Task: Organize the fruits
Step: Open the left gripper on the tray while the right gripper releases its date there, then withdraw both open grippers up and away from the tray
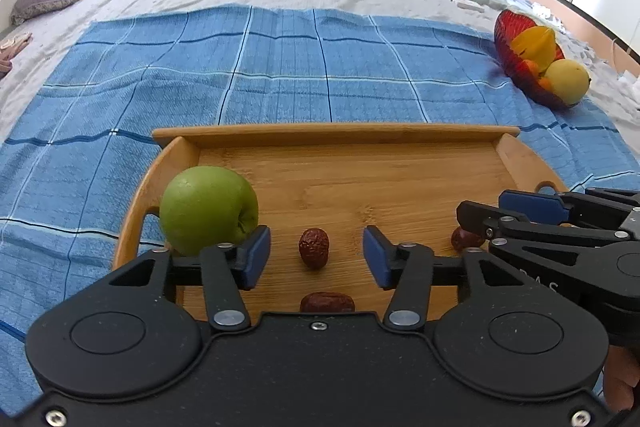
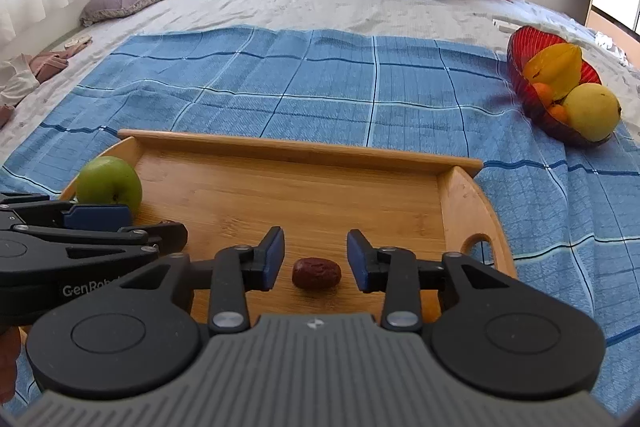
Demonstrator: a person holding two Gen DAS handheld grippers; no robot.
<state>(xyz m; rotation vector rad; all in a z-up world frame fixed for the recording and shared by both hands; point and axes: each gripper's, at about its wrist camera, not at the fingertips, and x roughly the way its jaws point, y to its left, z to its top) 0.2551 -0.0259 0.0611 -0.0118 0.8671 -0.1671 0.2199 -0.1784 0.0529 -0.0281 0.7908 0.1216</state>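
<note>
A wooden tray [image 1: 336, 133] lies on a blue checked cloth on a bed. A green apple [image 1: 208, 209] sits at its left end. My left gripper [image 1: 316, 253] is open just above the tray floor, with a red date [image 1: 314, 249] lying between its blue pads, touched by neither. A second date [image 1: 327, 302] lies closer to me, and a third [image 1: 464, 239] is half hidden behind the right gripper's fingers [image 1: 532, 205]. In the right wrist view my right gripper [image 2: 316, 259] is open around a date [image 2: 316, 273] resting on the tray [image 2: 300, 147], pads apart from it. The apple [image 2: 109, 185] shows far left.
A red bowl [image 1: 516, 43] at the cloth's far right corner holds a star fruit [image 1: 536, 45], small oranges and a yellow fruit [image 1: 568, 81]. Pillows and a pink blanket lie at the head of the bed. The blue cloth [image 2: 320, 83] spreads beyond the tray.
</note>
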